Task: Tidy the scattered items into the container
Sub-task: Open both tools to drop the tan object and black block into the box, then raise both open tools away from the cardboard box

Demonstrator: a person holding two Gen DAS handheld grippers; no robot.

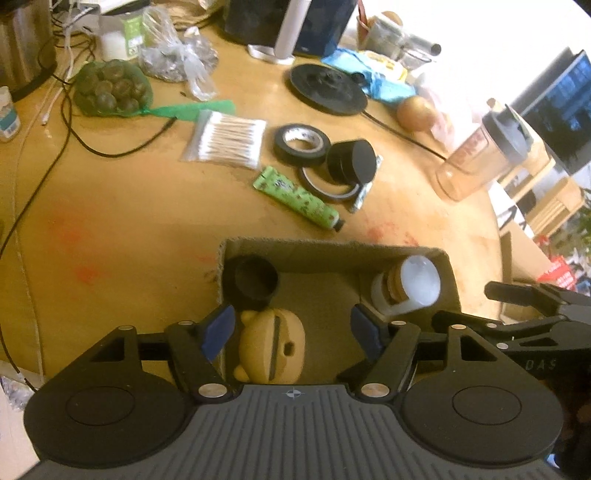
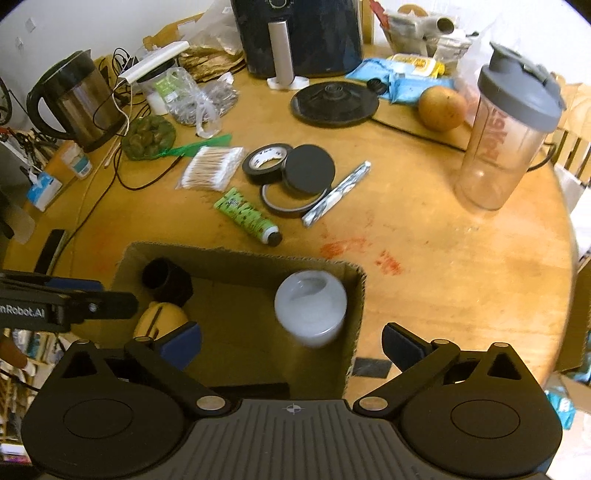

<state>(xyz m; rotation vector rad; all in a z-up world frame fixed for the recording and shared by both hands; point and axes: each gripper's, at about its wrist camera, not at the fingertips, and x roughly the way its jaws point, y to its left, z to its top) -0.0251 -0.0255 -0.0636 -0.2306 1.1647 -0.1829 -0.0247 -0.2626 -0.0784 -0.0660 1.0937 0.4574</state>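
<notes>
A cardboard box (image 1: 332, 248) (image 2: 236, 254) stands on the table's near side. Inside are a black cup (image 1: 255, 277) (image 2: 166, 278), a yellow toy (image 1: 271, 347) (image 2: 160, 319) and a white bottle (image 1: 410, 286) (image 2: 310, 306). My left gripper (image 1: 291, 332) is open and empty above the toy. My right gripper (image 2: 291, 345) is open above the box, just over the white bottle, which looks blurred. Beyond the box lie a green tube (image 1: 299, 197) (image 2: 249, 216), a cotton swab pack (image 1: 227, 140) (image 2: 210, 168), black tape rolls (image 1: 301, 144) (image 2: 264, 162), a round black tin (image 1: 352, 160) (image 2: 308, 170) and a silver sachet (image 2: 336, 194).
A clear shaker bottle (image 2: 506, 129) stands at the right, an orange (image 2: 441, 107) and a black round base (image 2: 334, 101) behind. A kettle (image 2: 79, 101), a net of nuts (image 1: 110, 88) and cables (image 1: 55, 147) crowd the left. A dark appliance (image 2: 303, 35) is at the back.
</notes>
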